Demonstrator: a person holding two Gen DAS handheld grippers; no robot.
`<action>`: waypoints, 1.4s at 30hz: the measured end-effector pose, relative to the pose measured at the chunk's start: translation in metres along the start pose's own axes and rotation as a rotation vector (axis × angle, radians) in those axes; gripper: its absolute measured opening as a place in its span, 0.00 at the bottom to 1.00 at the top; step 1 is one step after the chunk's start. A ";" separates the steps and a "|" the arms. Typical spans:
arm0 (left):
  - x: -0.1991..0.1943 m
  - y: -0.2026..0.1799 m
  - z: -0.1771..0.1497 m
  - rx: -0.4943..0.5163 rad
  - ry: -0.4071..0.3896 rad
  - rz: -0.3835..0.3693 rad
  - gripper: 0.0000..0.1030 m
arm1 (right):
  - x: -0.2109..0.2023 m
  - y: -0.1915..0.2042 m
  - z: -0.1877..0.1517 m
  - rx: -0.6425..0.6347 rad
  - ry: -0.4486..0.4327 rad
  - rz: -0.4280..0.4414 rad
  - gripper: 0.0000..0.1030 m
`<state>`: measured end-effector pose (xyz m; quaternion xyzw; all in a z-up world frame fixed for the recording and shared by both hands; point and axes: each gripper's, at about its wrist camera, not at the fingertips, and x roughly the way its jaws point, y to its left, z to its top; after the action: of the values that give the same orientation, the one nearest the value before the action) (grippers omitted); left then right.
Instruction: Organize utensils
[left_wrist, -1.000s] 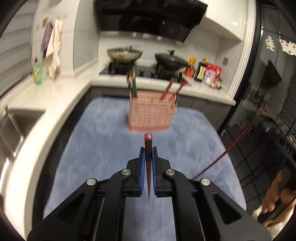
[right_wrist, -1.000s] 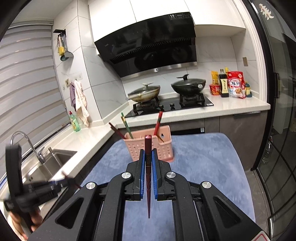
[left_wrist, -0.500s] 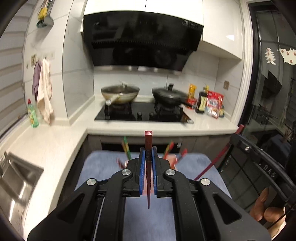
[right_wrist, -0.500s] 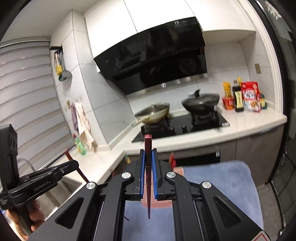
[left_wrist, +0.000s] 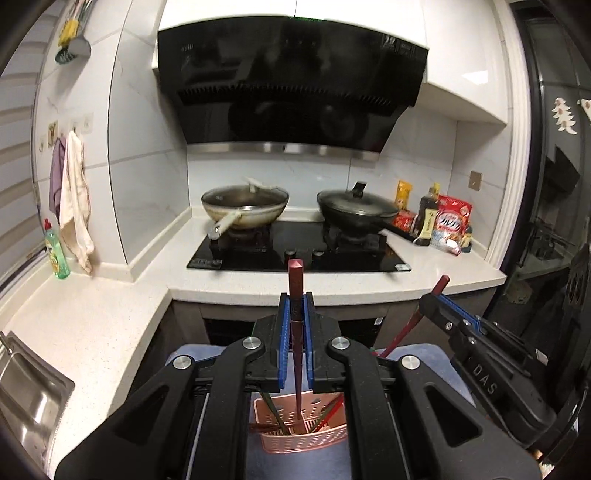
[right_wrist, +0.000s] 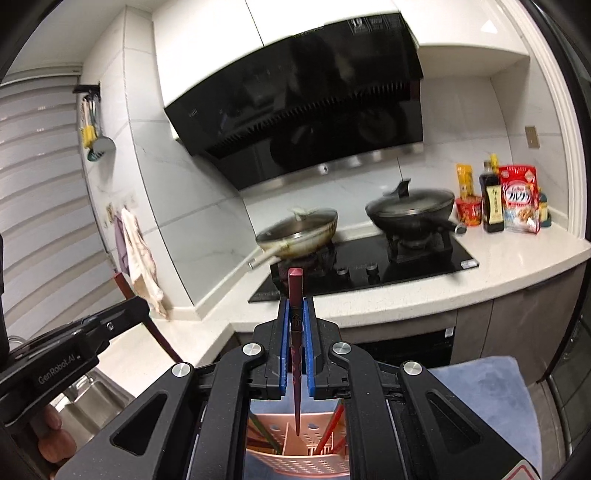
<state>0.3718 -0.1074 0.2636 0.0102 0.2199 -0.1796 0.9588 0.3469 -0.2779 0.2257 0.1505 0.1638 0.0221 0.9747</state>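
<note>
My left gripper (left_wrist: 295, 325) is shut on a dark red chopstick (left_wrist: 295, 295), held upright with its tip over a pink slotted utensil basket (left_wrist: 303, 435) directly below. The basket holds several red and green chopsticks. My right gripper (right_wrist: 295, 325) is shut on another dark red chopstick (right_wrist: 295, 306), tip down over the same basket (right_wrist: 295, 458). The right gripper also shows at the right of the left wrist view (left_wrist: 443, 306), and the left gripper at the left of the right wrist view (right_wrist: 122, 314).
The basket stands on a blue-grey mat (right_wrist: 487, 398). Behind is a white counter (left_wrist: 258, 284) with a black hob, a wok (left_wrist: 243, 210) and a black pan (left_wrist: 354, 210). Bottles and packets (left_wrist: 443, 225) sit at the right; a sink (left_wrist: 26, 387) lies at the left.
Both grippers have risen and come in over the basket, which slid from ahead of them to directly beneath the chopstick tips. Both stay shut on their chopsticks.
</note>
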 end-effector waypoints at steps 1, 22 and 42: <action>0.007 0.002 -0.004 -0.002 0.010 0.004 0.06 | 0.005 -0.001 -0.004 0.001 0.010 -0.001 0.07; 0.038 0.003 -0.052 0.014 0.106 0.079 0.20 | -0.002 -0.019 -0.034 -0.011 0.027 -0.043 0.41; -0.076 0.007 -0.123 0.013 0.149 0.149 0.62 | -0.116 -0.001 -0.095 -0.076 0.134 -0.123 0.63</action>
<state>0.2591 -0.0628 0.1847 0.0461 0.2883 -0.1079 0.9503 0.2060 -0.2627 0.1762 0.1012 0.2365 -0.0218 0.9661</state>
